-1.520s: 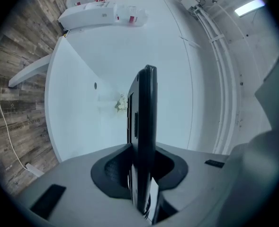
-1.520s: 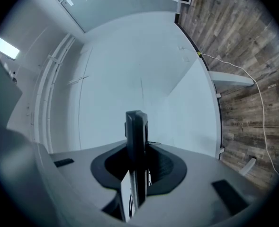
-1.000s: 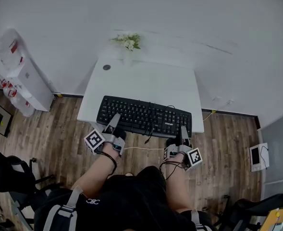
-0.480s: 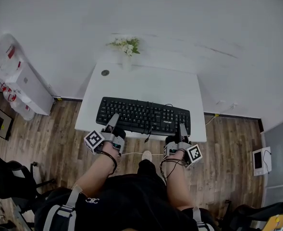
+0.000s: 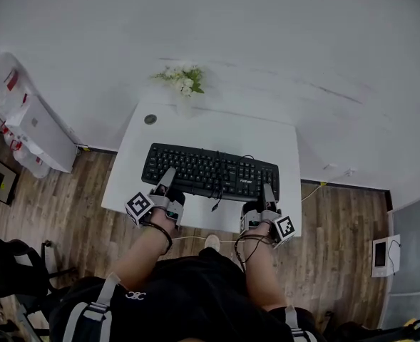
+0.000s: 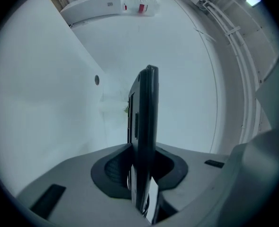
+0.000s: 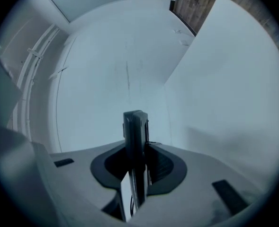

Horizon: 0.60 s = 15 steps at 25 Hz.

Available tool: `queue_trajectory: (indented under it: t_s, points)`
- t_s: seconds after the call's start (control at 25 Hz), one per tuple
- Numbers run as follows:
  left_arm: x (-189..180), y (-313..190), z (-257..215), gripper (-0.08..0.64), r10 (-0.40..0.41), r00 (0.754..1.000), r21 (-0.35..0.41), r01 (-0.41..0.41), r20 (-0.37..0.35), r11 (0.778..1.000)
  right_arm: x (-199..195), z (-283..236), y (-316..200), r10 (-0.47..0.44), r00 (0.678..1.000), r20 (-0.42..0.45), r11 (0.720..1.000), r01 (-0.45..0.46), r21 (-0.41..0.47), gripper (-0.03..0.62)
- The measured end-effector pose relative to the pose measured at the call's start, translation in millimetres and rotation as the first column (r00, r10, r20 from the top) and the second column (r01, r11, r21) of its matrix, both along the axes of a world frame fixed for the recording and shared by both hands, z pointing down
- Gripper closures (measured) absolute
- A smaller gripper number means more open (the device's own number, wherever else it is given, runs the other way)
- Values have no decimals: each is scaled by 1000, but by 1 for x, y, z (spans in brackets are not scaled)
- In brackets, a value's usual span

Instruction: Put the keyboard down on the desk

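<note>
Carrying black keyboard (image 5: pixel 210 173) forward over white desk (image 5: pixel 217 123). Pinching its near-left rim with left gripper (image 5: pixel 168 178) and near-right rim with right gripper (image 5: pixel 267 192), pads clamped tight on thin edge at both ends. Hanging past desk's near edge a second ago; now wholly above desktop, close to near edge, midway between sides. Trailing cable (image 5: pixel 215 204) off front. Resting or just clear of surface: cannot tell. Probably nearly done: lowering and letting go left.
</note>
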<state>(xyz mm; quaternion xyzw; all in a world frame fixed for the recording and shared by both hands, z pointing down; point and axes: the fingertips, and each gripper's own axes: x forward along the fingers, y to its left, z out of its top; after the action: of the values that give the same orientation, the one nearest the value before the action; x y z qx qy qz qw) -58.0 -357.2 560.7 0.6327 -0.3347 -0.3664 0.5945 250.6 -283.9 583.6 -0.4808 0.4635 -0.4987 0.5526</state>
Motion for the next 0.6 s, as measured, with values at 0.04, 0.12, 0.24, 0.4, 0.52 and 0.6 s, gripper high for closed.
queue_trajectory:
  t_s: [0.04, 0.12, 0.24, 0.4, 0.52, 0.6]
  points:
    - [5, -8, 4, 483, -5, 1000, -9, 5, 3, 1000, 5, 3, -9, -6, 1000, 0, 1000, 6, -8, 515]
    - [12, -22, 13, 483, -16, 1000, -25, 16, 2, 1000, 13, 7, -25, -22, 1000, -7, 1000, 22, -19, 515]
    - [25, -39, 25, 485, -27, 1000, -46, 27, 1, 999, 24, 12, -46, -51, 999, -18, 998, 51, -31, 515]
    - [44, -65, 42, 485, -38, 999, -76, 40, 18, 996, 44, 29, -78, -74, 997, -7, 995, 73, -63, 515]
    - [48, -81, 50, 484, -54, 998, -86, 55, 19, 995, 50, 37, -101, -105, 994, -10, 992, 104, -77, 517]
    - [49, -90, 54, 484, -68, 998, -90, 69, 20, 993, 51, 41, -114, -124, 992, -11, 989, 123, -84, 517]
